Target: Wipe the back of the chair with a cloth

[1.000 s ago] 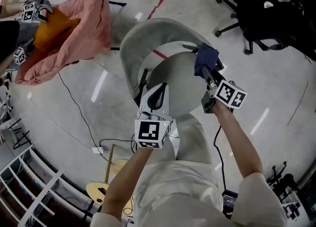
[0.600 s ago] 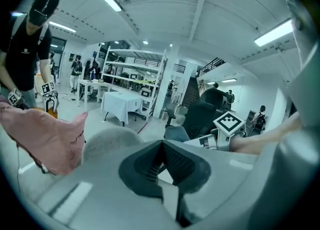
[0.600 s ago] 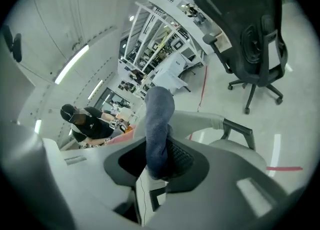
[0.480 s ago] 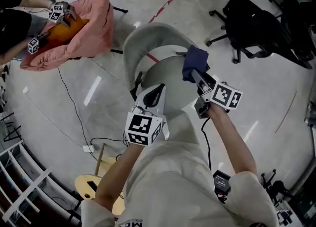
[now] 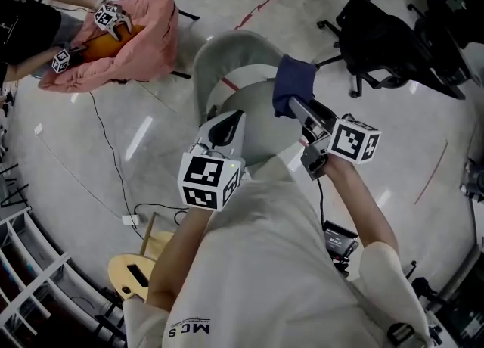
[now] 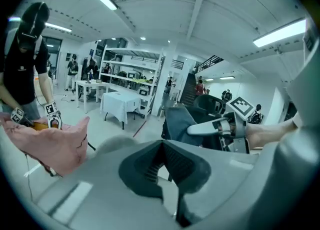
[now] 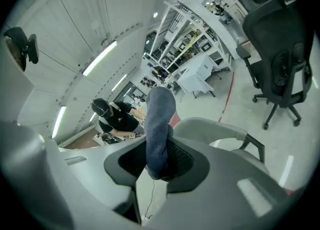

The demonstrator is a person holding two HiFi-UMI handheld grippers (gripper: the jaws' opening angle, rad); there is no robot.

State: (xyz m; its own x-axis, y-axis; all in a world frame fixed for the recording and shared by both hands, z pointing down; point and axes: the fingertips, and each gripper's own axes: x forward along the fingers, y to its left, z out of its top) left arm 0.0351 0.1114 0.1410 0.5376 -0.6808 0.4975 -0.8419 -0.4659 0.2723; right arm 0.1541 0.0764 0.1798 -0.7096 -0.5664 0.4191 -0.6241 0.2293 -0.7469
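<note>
Dark blue cloth (image 5: 293, 85), upper centre of frame, clamped in the closed jaws of the right gripper (image 5: 296, 104) at the pale grey shell chair (image 5: 227, 55) back's right edge. The left gripper (image 5: 223, 125) jaws are closed and empty.

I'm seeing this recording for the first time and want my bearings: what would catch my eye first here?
The blue cloth stands out first, clamped in the right gripper close to the curved back of the grey chair in the middle. The left gripper hangs shut and empty over the chair's near side. At the upper left, another person is handling a pink blanket, and a black office chair stands at the upper right.
</note>
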